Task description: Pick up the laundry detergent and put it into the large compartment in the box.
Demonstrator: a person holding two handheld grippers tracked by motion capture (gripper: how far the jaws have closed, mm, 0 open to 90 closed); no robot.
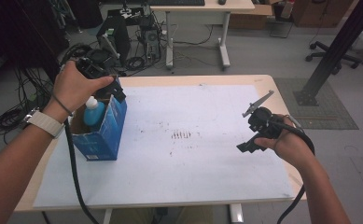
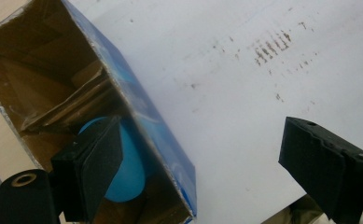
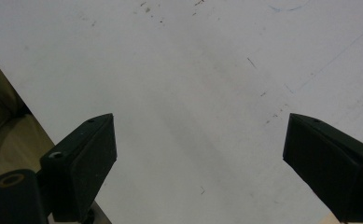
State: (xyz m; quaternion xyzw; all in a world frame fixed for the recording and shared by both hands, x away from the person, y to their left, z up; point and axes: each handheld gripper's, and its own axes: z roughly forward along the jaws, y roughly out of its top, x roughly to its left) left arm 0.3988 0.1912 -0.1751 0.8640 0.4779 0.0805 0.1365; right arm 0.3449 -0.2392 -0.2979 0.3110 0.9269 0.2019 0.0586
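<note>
A blue cardboard box (image 1: pixel 105 135) stands open-topped at the left of the white sheet (image 1: pixel 179 154). Inside it stands a light blue bottle (image 1: pixel 93 113) with a white cap. My left gripper (image 1: pixel 115 88) hovers over the box's far right rim, open. In the left gripper view one jaw hangs inside the box (image 2: pixel 142 107) in front of the bottle (image 2: pixel 128 172), the other outside over the sheet, and the left gripper (image 2: pixel 202 163) straddles the box wall. My right gripper (image 1: pixel 245 147) is held above the sheet at the right, open, with nothing between its jaws (image 3: pixel 200 163).
The table (image 1: pixel 263 80) carries the white sheet, stained with brown marks (image 1: pixel 181 135) at its middle. Behind the table lie cables and equipment (image 1: pixel 123 37) on the floor, a desk (image 1: pixel 202 18), and a black post (image 1: pixel 333 51) at the right.
</note>
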